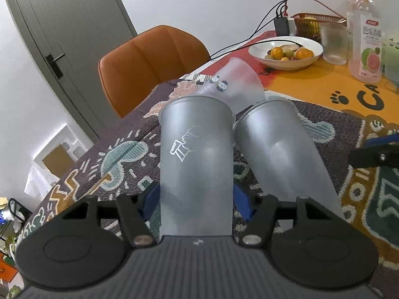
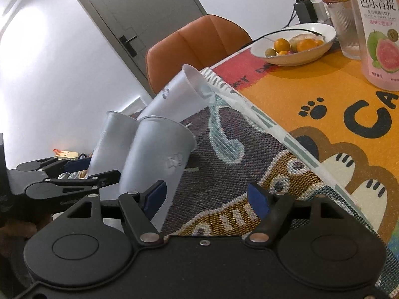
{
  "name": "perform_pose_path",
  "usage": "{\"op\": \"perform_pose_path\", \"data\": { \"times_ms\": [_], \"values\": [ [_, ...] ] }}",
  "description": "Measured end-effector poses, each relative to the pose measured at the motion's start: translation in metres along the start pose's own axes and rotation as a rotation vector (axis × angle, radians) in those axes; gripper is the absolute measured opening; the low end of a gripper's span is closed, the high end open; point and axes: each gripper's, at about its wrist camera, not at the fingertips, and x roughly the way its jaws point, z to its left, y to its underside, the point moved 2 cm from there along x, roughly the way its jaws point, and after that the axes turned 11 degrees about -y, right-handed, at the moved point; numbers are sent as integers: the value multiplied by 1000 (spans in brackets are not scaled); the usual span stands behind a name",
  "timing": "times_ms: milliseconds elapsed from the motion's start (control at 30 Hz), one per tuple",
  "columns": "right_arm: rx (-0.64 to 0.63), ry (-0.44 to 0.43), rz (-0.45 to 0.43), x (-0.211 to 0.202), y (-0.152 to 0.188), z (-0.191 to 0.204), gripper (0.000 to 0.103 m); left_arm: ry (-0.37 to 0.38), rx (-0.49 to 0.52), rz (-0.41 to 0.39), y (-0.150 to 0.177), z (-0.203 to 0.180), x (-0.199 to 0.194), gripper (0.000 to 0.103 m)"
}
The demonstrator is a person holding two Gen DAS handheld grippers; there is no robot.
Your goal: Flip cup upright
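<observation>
Three frosted plastic cups stand close together on the patterned tablecloth. My left gripper (image 1: 197,199) is shut on the nearest cup (image 1: 195,154), which has a white line drawing on its side. A second cup (image 1: 279,144) stands just to its right. A third cup (image 1: 234,82) with small cartoon figures lies tilted behind them. In the right wrist view my right gripper (image 2: 207,196) is open and empty, with the second cup (image 2: 159,154) just ahead of its left finger. The held cup (image 2: 109,142) and the left gripper (image 2: 74,174) show further left, the tilted cup (image 2: 179,94) behind.
A white bowl of fruit (image 1: 285,51), a ribbed glass (image 1: 334,43), a guava drink bottle (image 1: 366,32) and an orange basket (image 1: 314,21) stand at the far right. A charger with cables (image 1: 281,25) is behind the bowl. An orange chair (image 1: 149,62) is at the table's far edge.
</observation>
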Motion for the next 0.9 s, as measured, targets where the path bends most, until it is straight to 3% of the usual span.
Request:
{"op": "perform_pose_path", "data": {
  "times_ms": [233,267,300,333,467,667,733,800,900],
  "values": [
    [-12,-19,-6,-9,5,10,73,-20,7,-37,4,4,-30,55],
    [-15,-23,-6,-11,5,12,73,-22,10,-41,5,5,-34,51],
    [-18,-28,-5,-12,6,14,73,-22,13,-42,5,4,-38,11],
    [-23,-34,-5,-13,6,16,73,-23,17,-18,5,5,-39,0],
    [-42,-51,1,-16,10,23,73,5,26,0,12,5,-45,0],
    [-46,-49,0,-21,13,23,73,-19,36,3,13,1,-46,13],
    [-38,-39,-4,-21,12,19,73,-14,16,14,10,3,-41,45],
    [-33,-31,-7,-20,11,16,73,-25,22,-11,8,2,-40,66],
    [-22,-20,-5,-18,10,9,74,-25,27,-27,4,-1,-33,71]
  ]
}}
